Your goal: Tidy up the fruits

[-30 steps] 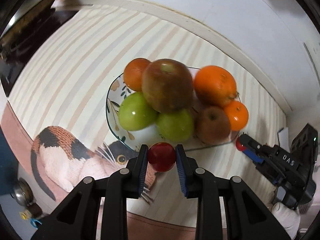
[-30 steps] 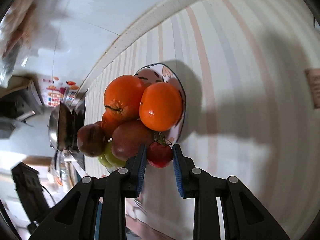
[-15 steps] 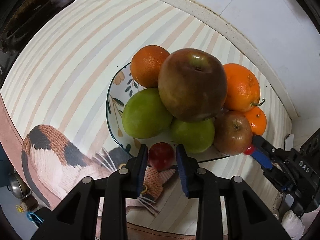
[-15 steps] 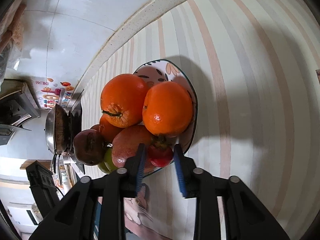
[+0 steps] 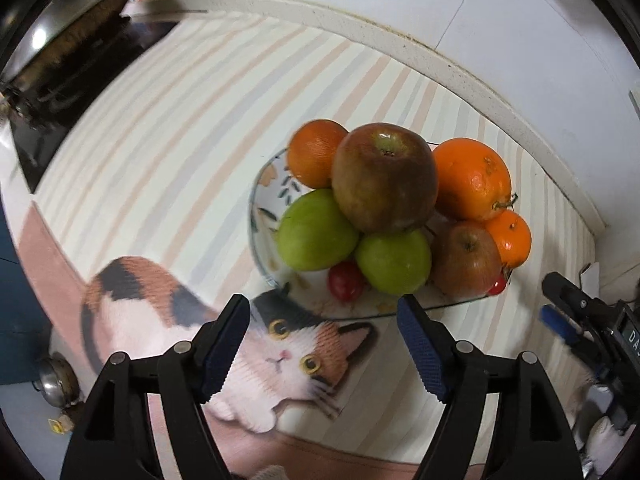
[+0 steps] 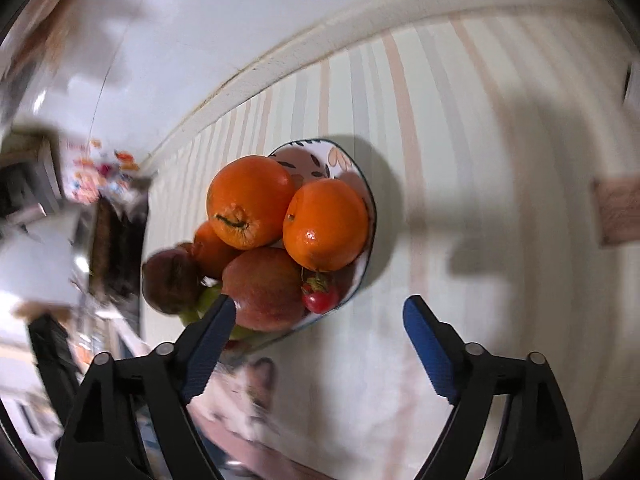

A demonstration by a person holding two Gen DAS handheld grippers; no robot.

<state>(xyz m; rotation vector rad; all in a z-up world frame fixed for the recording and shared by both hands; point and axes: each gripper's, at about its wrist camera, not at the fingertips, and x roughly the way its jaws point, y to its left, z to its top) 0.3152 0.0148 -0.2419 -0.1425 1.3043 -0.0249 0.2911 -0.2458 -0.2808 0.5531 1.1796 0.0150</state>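
Right view: left side motion-blurred, stove area (image 6: 116, 240) unreadable. Green apples (image 6: 208, 300) mostly hidden behind pile, at 7 o'clock of bowl (image 6: 370, 216).

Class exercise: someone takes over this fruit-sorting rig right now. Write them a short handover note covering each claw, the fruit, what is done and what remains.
Left claw: empty, jaws opening, just short of the plate.
Right claw: empty, jaws opening, at the plate's near rim.
Fruit: oranges, red apples and green apples are piled on the plate. One cherry tomato lies at the front below the green apples; another sits under the near orange.
Done: both tomatoes lie on the plate.
Left: no loose fruit visible; check outside these views.
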